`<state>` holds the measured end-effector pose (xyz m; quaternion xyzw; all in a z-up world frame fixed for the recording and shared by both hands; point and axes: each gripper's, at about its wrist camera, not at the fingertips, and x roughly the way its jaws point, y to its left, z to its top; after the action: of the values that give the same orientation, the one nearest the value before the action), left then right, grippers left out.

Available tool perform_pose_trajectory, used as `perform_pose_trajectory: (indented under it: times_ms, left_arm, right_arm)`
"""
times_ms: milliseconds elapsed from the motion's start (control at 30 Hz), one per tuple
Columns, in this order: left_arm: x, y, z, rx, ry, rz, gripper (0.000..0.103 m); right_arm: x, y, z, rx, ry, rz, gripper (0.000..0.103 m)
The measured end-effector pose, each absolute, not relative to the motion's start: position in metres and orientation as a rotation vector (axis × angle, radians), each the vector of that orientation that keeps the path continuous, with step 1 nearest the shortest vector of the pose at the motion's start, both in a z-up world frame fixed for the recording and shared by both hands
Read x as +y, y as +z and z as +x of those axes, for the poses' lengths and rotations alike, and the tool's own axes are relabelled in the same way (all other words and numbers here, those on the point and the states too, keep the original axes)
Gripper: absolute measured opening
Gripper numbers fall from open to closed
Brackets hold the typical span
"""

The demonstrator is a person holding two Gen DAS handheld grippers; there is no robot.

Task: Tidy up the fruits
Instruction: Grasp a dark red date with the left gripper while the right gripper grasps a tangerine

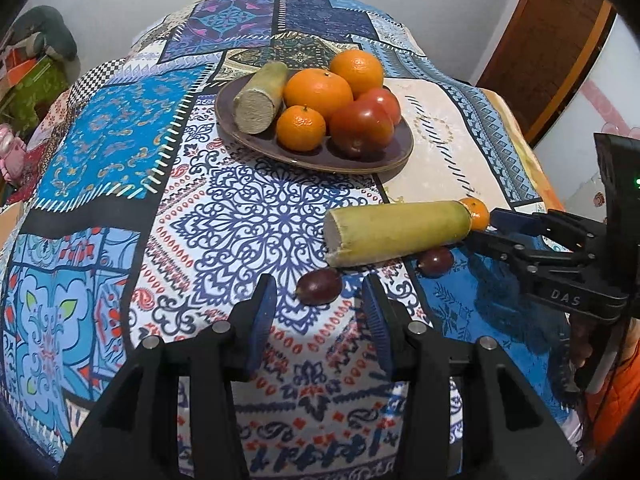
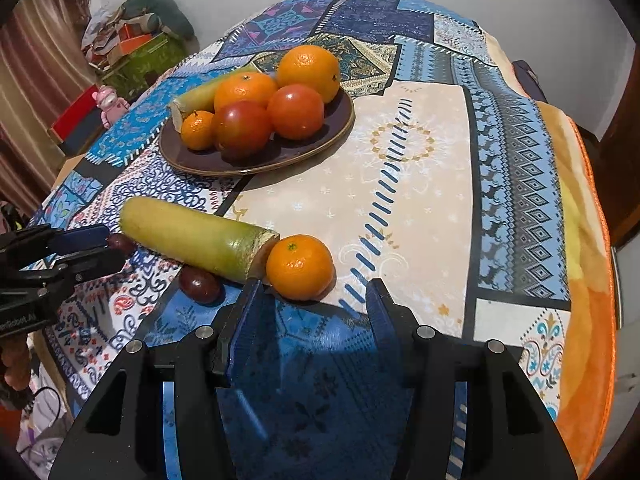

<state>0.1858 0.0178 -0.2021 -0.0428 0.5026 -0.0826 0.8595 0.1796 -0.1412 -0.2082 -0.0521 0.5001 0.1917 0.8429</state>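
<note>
Jaws of both grippers parted, empty

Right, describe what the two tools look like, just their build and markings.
Both are black plastic frames with silver round bolts and blue ribbed pads on the two fingers. The left tool shows this from its own camera; the right tool matches it. Seen from the left camera, the right one bears pale letters "DAS" and a small green light. An orange sleeve shows beside it.

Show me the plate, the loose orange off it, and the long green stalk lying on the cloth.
Plate [image 2: 208, 162]: right wrist view, bare front of dish.
Loose orange [image 2: 299, 267]: right wrist view, middle of peel.
Green stalk [image 1: 396, 230]: left wrist view, mid-length of its side.
</note>
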Motion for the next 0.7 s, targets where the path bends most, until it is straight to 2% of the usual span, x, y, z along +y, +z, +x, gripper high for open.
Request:
perform_pose_trajectory:
  times_ms: [100, 133, 167, 267, 700]
  left_arm:
    - [0.015, -0.204, 0.187, 1.049, -0.171, -0.074, 0.043]
    - [0.014, -0.205, 0.187, 1.044, -0.169, -0.064, 0.041]
    - [0.013, -0.205, 0.188, 1.042, -0.168, -0.056, 0.037]
    - [0.012, -0.207, 0.189, 1.04, -0.156, -0.041, 0.023]
    - [0.025, -0.197, 0.188, 1.03, -0.138, -0.072, 0.021]
  right_arm:
    - [-0.139, -0.209, 0.181, 1.045, 0.408, -0.12, 0.048]
    - [-0.137, -0.208, 0.18, 1.042, 0.417, -0.125, 0.044]
    - [-0.136, -0.208, 0.18, 1.039, 0.424, -0.13, 0.039]
    - [-0.133, -0.208, 0.179, 1.03, 0.436, -0.143, 0.033]
    - [-0.151, -0.193, 0.182, 0.995, 0.392, -0.096, 0.033]
